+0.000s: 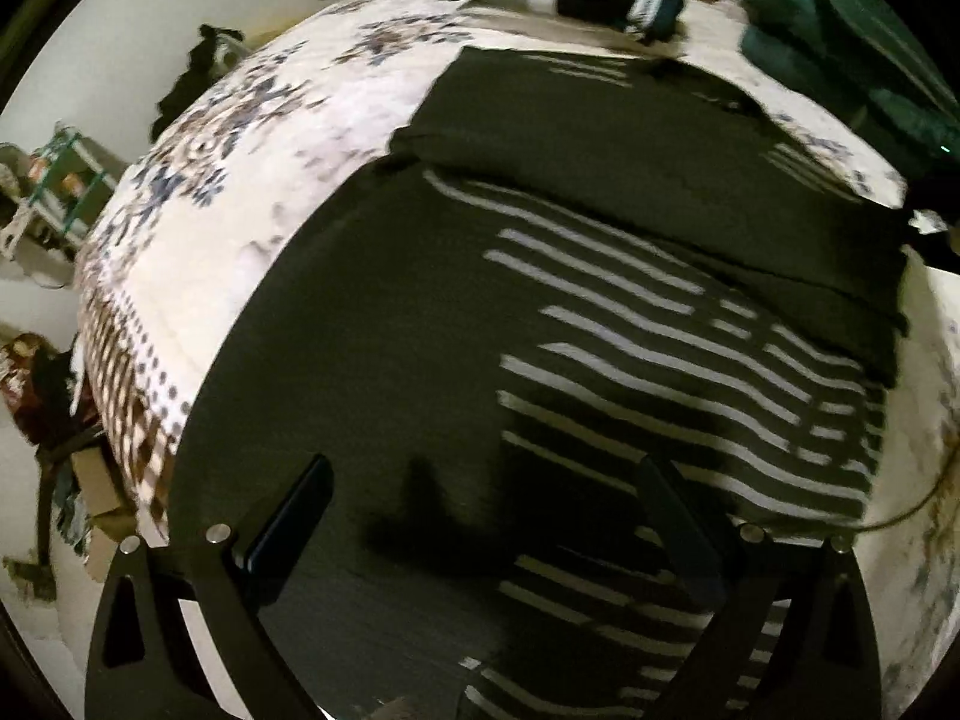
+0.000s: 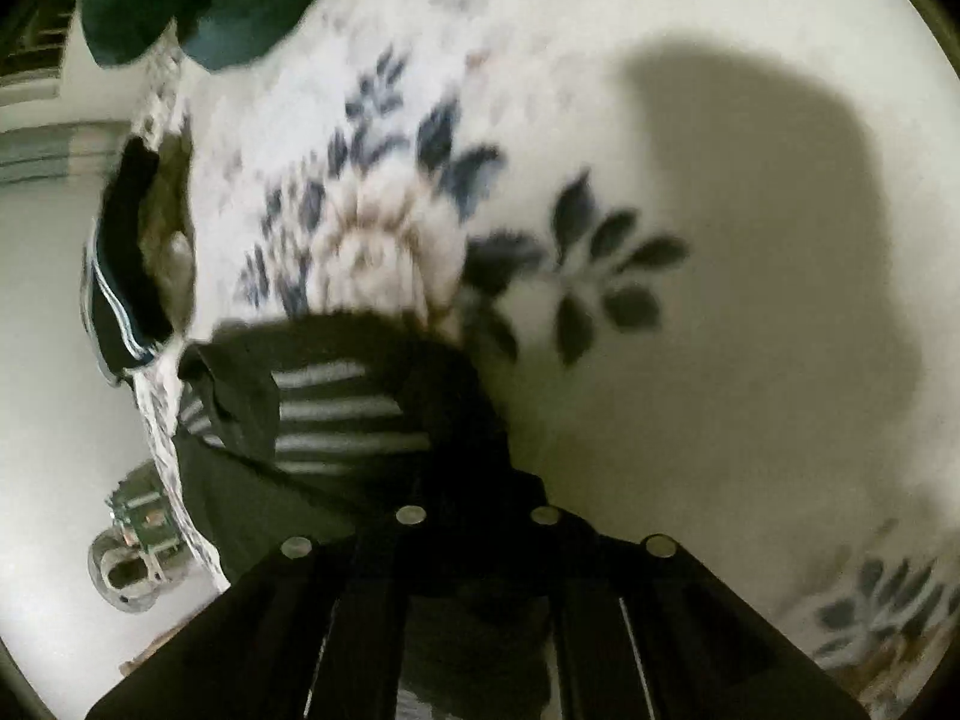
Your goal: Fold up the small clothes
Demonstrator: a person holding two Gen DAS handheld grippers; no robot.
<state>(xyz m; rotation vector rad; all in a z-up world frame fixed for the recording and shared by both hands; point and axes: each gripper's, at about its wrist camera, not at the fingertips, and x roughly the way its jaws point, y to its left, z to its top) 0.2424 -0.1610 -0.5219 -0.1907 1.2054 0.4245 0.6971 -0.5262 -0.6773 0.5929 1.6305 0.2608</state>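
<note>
Garment point(image 1: 420, 360), dark with white stripes, spread on floral bedcover point(image 1: 240, 192) directly beneath left gripper point(image 1: 486, 474), jaws wide and empty; right gripper point(image 2: 480, 420), jaws narrow, pinching dark fold of same garment at its fingertips.

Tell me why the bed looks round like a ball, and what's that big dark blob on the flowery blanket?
Both views: the fisheye lens bends the flat bed into a ball shape. Right wrist view: the blob is a big shadow cast on the flowery blanket, whose flowers look smeared by motion blur. Left wrist view: the striped shirt has blurry stripes and a shadow near the left gripper.
</note>
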